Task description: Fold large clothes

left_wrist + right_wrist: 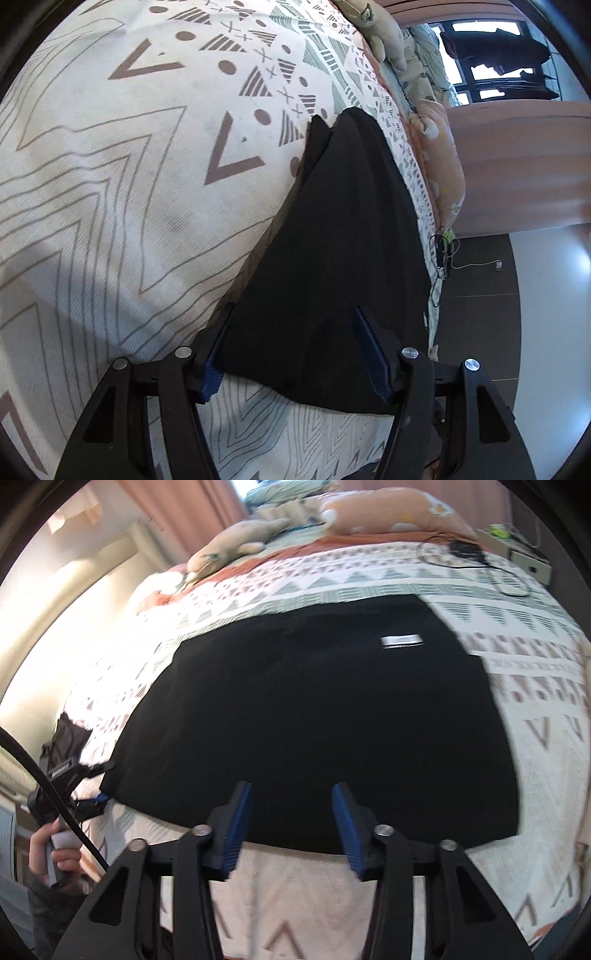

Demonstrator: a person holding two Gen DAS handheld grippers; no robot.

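Right wrist: right tool (291,823) released above black garment's (314,709) near edge on bed (546,738); left tool (295,350) released astride garment corner.

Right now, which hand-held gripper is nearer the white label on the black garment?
Right. The right hand-held gripper hangs open at the black garment's near edge, facing the white label. The left hand-held gripper sits at the garment's far left corner.
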